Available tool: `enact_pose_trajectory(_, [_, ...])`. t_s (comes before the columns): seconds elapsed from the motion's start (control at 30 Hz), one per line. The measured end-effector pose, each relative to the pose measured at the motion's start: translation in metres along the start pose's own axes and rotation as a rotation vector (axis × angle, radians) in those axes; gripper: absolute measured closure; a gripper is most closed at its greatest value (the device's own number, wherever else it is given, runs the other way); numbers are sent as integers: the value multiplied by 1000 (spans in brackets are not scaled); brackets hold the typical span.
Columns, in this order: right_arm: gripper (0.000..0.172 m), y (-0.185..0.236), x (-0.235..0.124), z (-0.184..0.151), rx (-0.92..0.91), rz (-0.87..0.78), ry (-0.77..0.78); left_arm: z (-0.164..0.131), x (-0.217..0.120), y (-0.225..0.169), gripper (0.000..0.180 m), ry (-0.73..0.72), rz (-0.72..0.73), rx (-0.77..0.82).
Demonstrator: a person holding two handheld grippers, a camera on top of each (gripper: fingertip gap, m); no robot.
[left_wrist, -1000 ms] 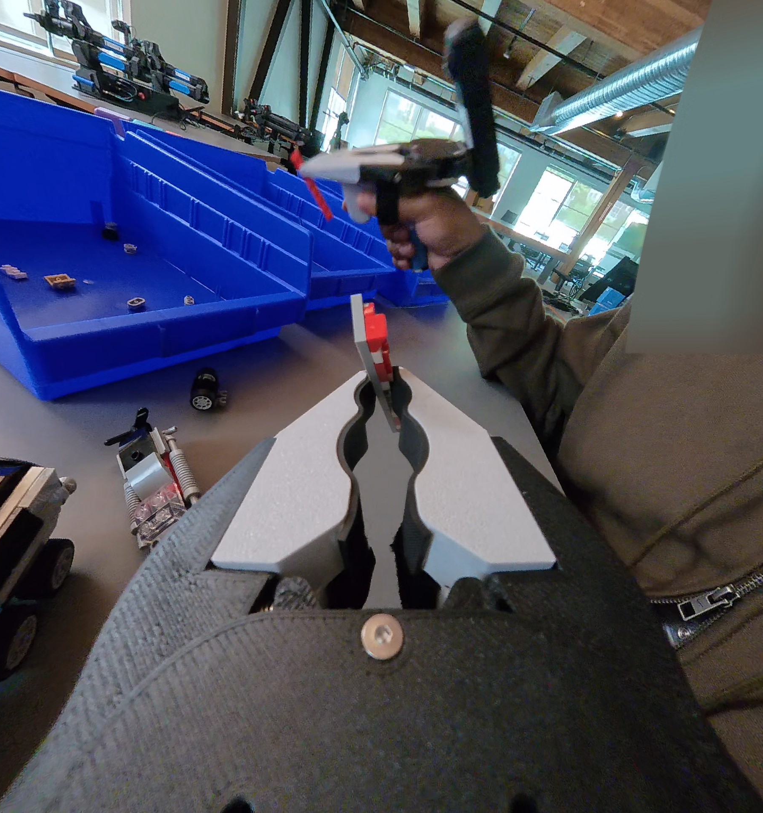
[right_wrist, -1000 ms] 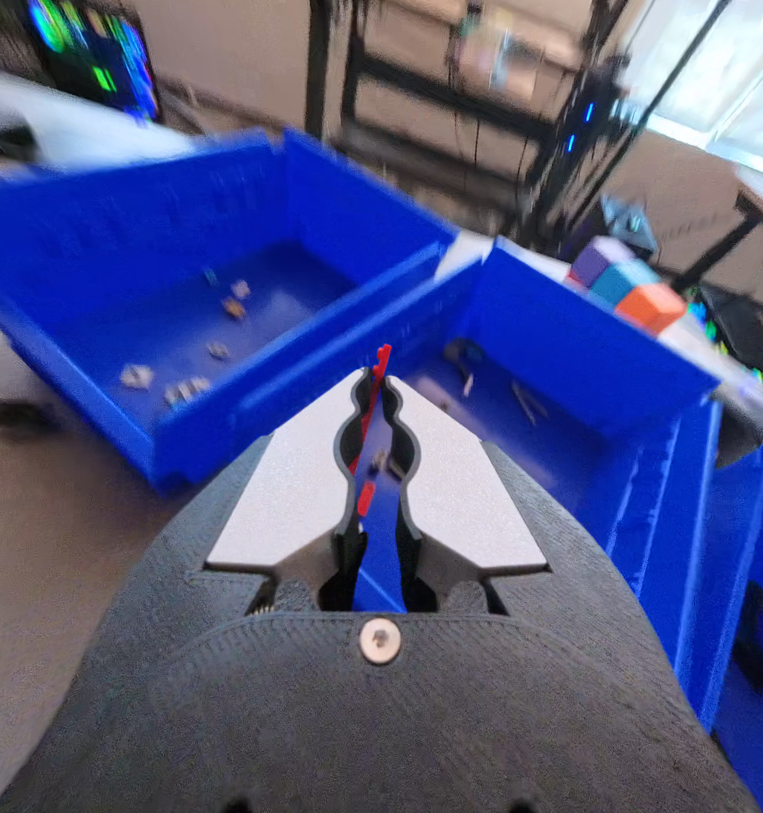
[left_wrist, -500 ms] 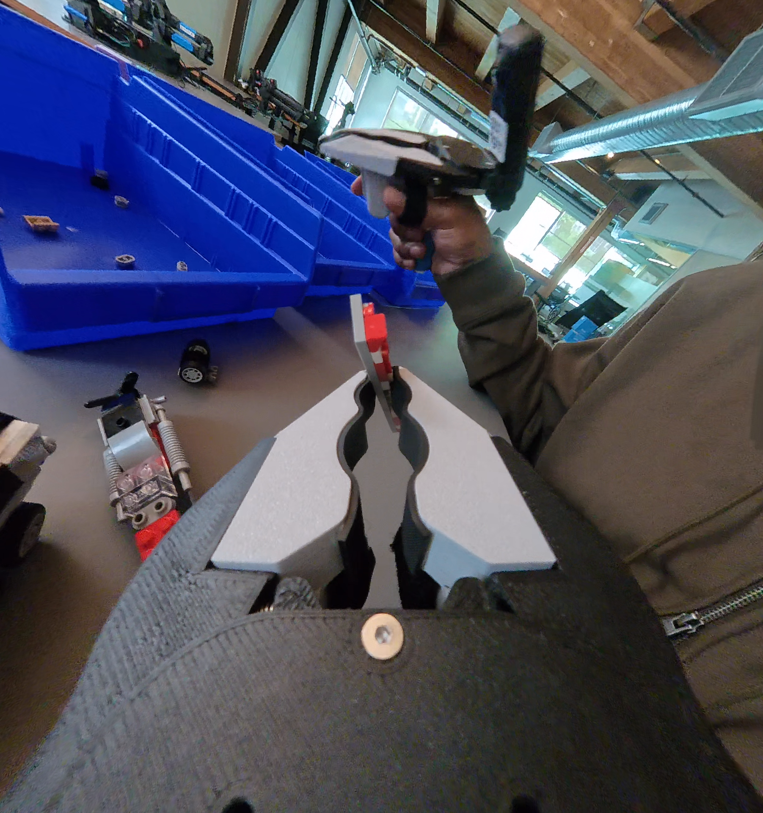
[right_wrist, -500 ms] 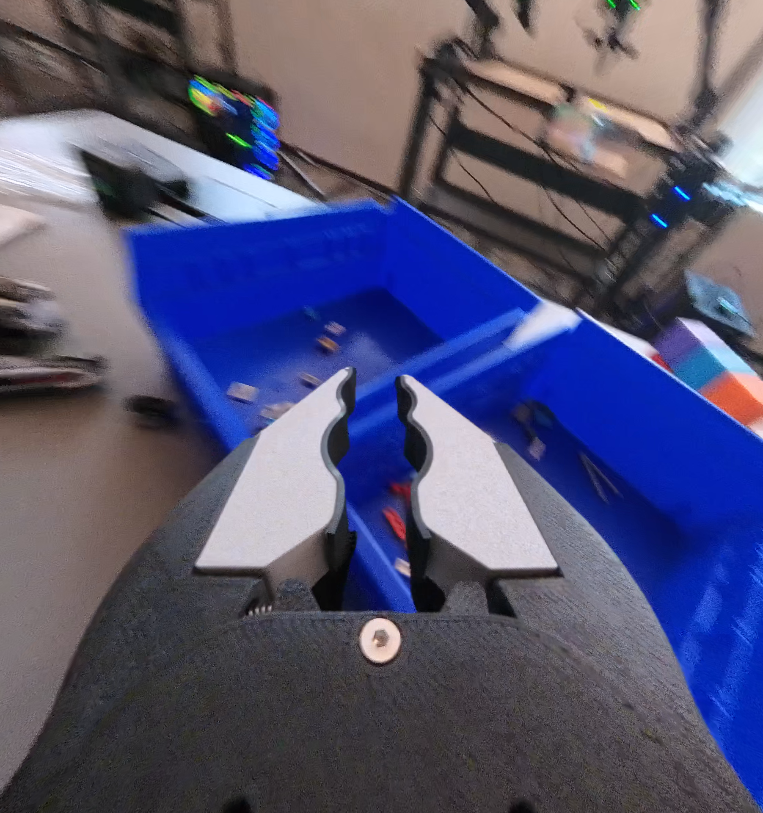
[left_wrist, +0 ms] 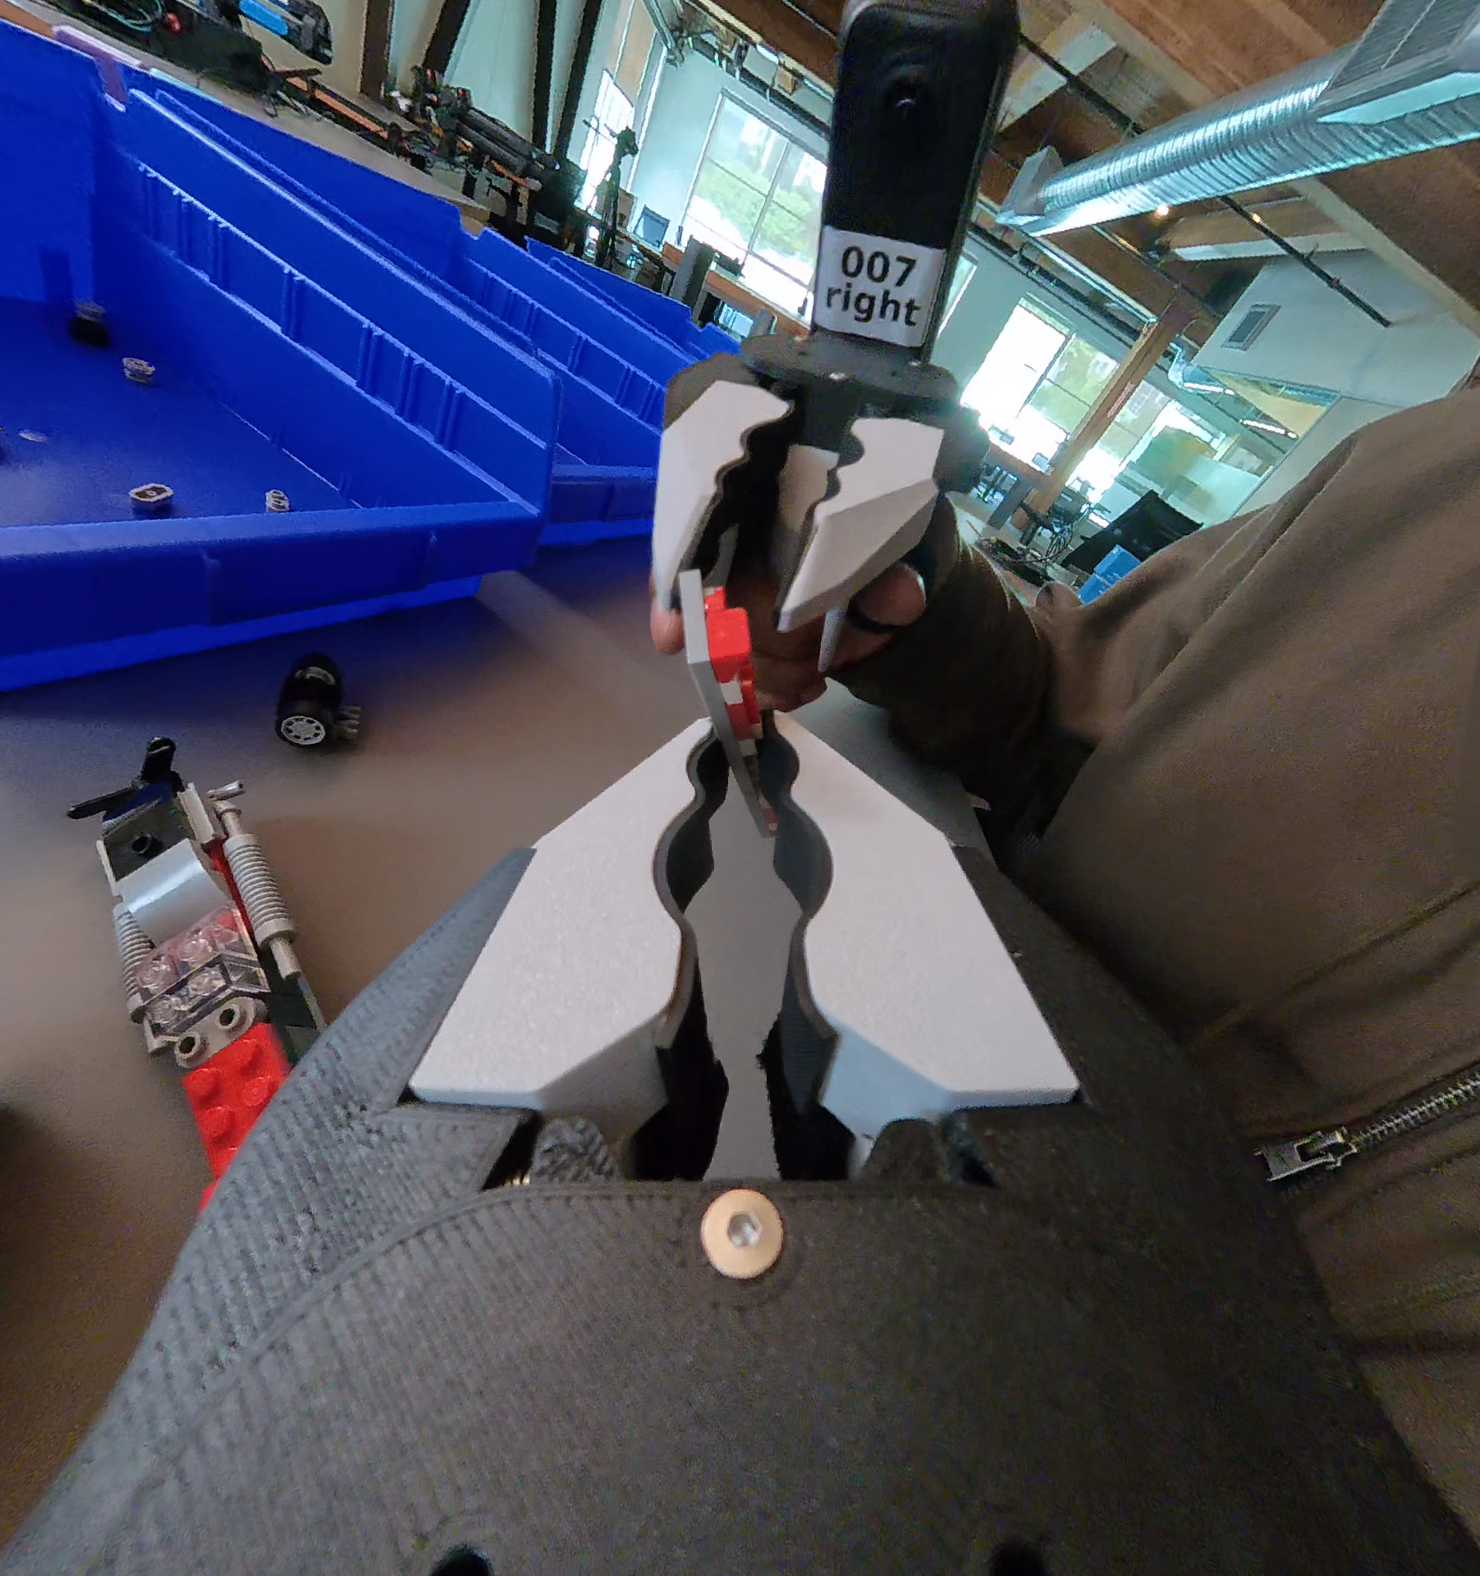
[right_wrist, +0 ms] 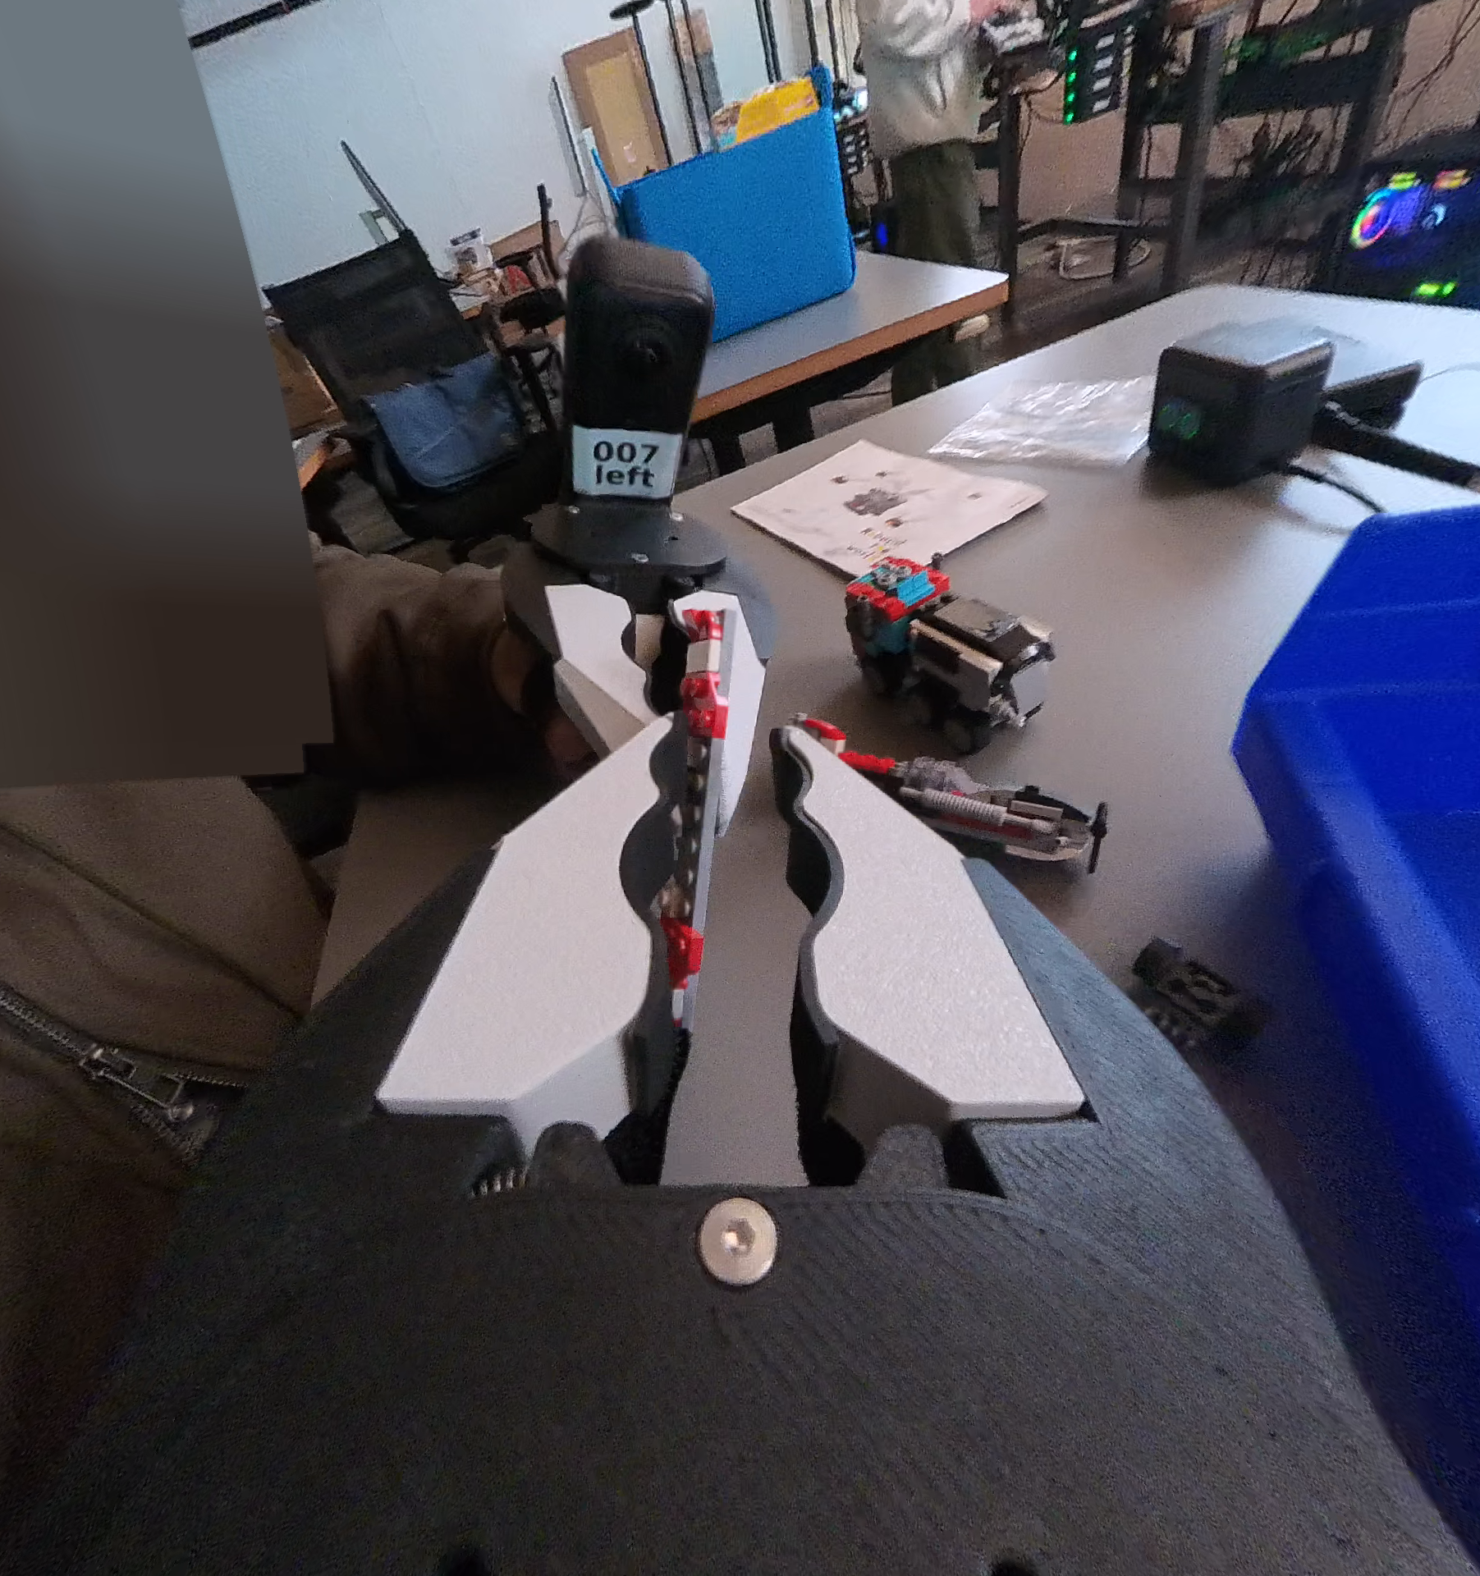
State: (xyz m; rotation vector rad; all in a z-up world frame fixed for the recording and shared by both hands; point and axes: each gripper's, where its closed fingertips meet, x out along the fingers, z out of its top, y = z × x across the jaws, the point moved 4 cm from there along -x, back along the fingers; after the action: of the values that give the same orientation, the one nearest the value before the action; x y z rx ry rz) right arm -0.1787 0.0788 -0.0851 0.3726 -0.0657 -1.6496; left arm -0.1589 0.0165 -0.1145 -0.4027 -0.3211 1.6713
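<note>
My left gripper [left_wrist: 740, 744] is shut on the near end of a thin grey plate with red bricks on it [left_wrist: 723, 674], held up on edge above the grey table [left_wrist: 480, 750]. My right gripper [left_wrist: 792, 588] faces it, open, with its fingers astride the plate's far end. In the right wrist view the plate [right_wrist: 702, 767] runs between my right gripper's [right_wrist: 719, 742] fingers. It lies close along one finger [right_wrist: 583, 861], with a clear gap to the other finger [right_wrist: 881, 887]. The left gripper [right_wrist: 659, 657] shows behind it, gripping the plate's other end.
Blue bins [left_wrist: 250, 546] with a few small parts stand on one side, and one also shows in the right wrist view [right_wrist: 1401, 682]. On the table lie a toy truck [right_wrist: 949, 657], a brick assembly with springs [left_wrist: 199, 921], a loose wheel [left_wrist: 310, 716], a booklet [right_wrist: 881, 503] and a black box [right_wrist: 1239, 396]. My two grippers' fingertips are within a few centimetres of each other.
My right gripper opened over a blue bin and the thin red piece left it. It then swung round to face the left gripper and now straddles the plate. The left gripper kept its hold.
</note>
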Motion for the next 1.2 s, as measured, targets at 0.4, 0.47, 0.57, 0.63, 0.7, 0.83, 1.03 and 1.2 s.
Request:
enact_pose_trajectory(0.4, [166, 1, 12, -6, 46, 4, 34, -4, 2, 3, 173, 42, 57, 27])
enact_pose_trajectory(0.47, [167, -2, 12, -8, 76, -12, 42, -5, 2, 6, 173, 53, 96, 36])
enact_pose_trajectory(0.57, [167, -7, 13, -10, 143, -32, 44, -6, 2, 11, 173, 58, 149, 29])
enact_pose_trajectory(0.63, [166, -9, 14, -12, 190, -39, 43, -7, 2, 13, 173, 62, 172, 27])
enact_pose_trajectory(0.7, [166, -10, 15, -13, 228, -44, 46, -8, 2, 14, 173, 68, 183, 21])
enact_pose_trajectory(0.83, [167, -10, 15, -14, 263, -37, 38, -8, 1, 14, 173, 56, 152, -28])
enact_pose_trajectory(1.03, [167, -8, 15, -12, 253, -16, 25, -6, 0, 12, 173, 27, 77, -110])
enact_pose_trajectory(1.2, [167, -5, 14, -10, 248, 14, 7, -4, -2, 10, 172, 13, 23, -135])
